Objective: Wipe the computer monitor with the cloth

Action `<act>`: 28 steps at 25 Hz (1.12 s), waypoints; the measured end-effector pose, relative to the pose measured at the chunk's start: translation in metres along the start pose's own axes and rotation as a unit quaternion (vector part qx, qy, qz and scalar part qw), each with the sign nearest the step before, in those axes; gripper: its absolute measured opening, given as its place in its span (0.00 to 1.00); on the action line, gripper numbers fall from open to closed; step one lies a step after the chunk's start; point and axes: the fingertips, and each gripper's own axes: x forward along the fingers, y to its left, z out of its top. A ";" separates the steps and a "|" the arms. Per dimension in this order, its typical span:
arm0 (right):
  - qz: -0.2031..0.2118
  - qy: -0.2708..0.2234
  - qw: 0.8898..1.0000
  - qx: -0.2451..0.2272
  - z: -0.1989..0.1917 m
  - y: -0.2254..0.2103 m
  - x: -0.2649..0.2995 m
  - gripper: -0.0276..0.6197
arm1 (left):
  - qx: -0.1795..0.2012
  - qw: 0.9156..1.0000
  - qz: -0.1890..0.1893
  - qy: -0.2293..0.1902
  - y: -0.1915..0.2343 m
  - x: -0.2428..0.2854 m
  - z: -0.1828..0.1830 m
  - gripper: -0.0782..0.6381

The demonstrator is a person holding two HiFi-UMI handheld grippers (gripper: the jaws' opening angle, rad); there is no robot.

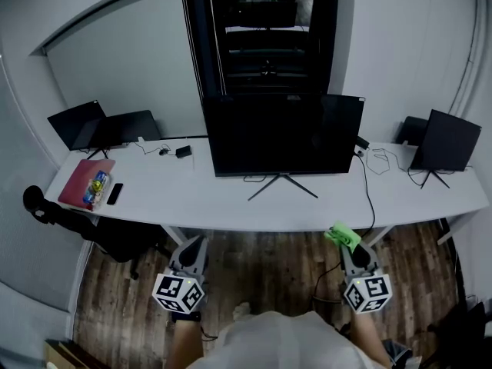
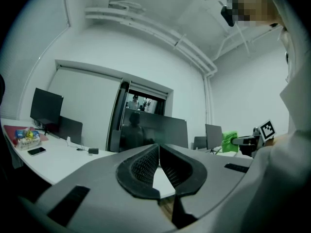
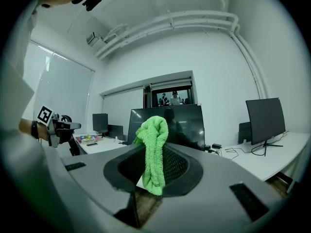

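The big dark computer monitor (image 1: 283, 133) stands on its stand at the middle of the long white desk (image 1: 207, 202). Both grippers hang below the desk's front edge, over the wooden floor. My right gripper (image 1: 346, 244) is shut on a bright green cloth (image 1: 342, 235). In the right gripper view the cloth (image 3: 153, 147) is bunched upright between the jaws, with the monitor (image 3: 187, 125) behind it. My left gripper (image 1: 197, 243) is shut with nothing in it; its fingertips (image 2: 154, 152) meet in front of the monitor (image 2: 155, 130).
A red folder (image 1: 81, 183) with small items and a phone (image 1: 114, 194) lie at the desk's left end. Smaller screens stand at the back left (image 1: 77, 123) and back right (image 1: 450, 141). Cables (image 1: 378, 161) trail right of the monitor. A black chair (image 1: 115, 237) sits at the lower left.
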 end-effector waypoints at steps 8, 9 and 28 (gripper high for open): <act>0.004 0.012 1.000 0.008 -0.009 -0.001 -0.004 0.15 | 0.000 1.000 -0.007 0.011 -0.010 0.003 -0.005 0.14; 0.005 0.015 1.000 0.009 -0.011 -0.001 -0.004 0.15 | -0.001 1.000 -0.007 0.014 -0.011 0.003 -0.007 0.14; 0.001 0.034 0.999 0.017 -0.013 -0.024 0.111 0.15 | -0.014 1.000 -0.008 0.021 0.056 0.106 -0.011 0.14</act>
